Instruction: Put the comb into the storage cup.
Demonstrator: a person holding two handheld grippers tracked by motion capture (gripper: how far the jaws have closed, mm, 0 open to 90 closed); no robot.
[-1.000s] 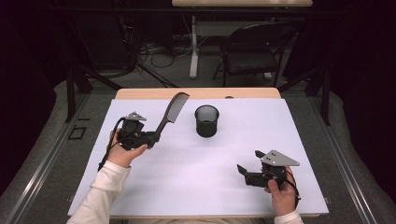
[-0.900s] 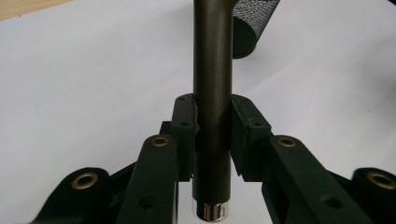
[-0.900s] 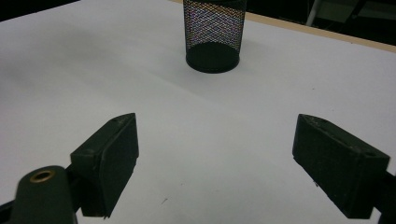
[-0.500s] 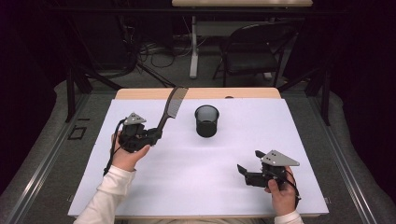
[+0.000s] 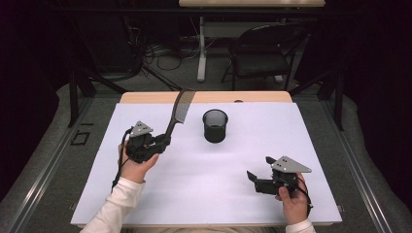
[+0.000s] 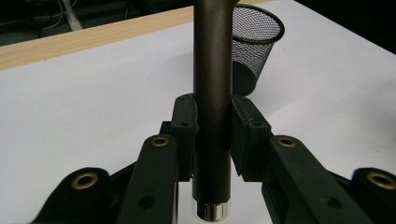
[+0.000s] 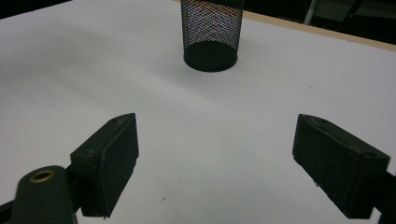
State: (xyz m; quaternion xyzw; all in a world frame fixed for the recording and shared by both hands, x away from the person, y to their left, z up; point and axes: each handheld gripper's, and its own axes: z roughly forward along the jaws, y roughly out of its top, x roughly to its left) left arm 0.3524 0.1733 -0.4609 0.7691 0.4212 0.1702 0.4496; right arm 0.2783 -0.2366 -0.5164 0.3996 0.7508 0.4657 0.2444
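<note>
1. My left gripper (image 5: pixel 163 142), left of centre in the high view, is clamped on the comb (image 5: pixel 178 110) handle; the comb has swung more upright since a second ago.
2. Mesh cup (image 5: pixel 215 125) at centre: likely the destination.
3. Right gripper (image 5: pixel 256 177), lower right, gapes wide and empty.

A mesh cup (image 5: pixel 215 125) stands on the surface (image 5: pixel 209 194), toward its far middle. A comb (image 5: pixel 177 111) rises left of it. Left gripper (image 5: pixel 164 141) sits near-left, right gripper (image 5: pixel 256 176) near-right.
</note>
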